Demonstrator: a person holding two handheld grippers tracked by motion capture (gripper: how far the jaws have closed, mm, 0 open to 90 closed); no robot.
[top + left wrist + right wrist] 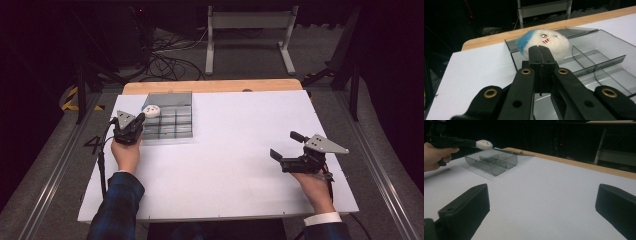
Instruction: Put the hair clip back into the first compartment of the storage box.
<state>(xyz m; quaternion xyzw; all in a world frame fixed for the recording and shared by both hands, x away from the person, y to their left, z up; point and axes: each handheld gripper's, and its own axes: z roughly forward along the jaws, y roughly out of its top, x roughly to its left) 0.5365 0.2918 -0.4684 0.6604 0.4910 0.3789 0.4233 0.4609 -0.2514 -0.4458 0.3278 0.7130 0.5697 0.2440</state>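
Left claw (539,51), pinched shut on a plush toy (543,44), holds it over the clear tray (599,60) to drop in; right claw (286,151) waits wide open, empty.

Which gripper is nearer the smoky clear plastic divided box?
Left. The left gripper holds a white-and-blue plush ball over the box; the right gripper rests far across the white table, jaws open.

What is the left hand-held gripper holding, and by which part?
The left hand-held gripper pinches a white round plush toy with a blue patch by its near, lower edge.
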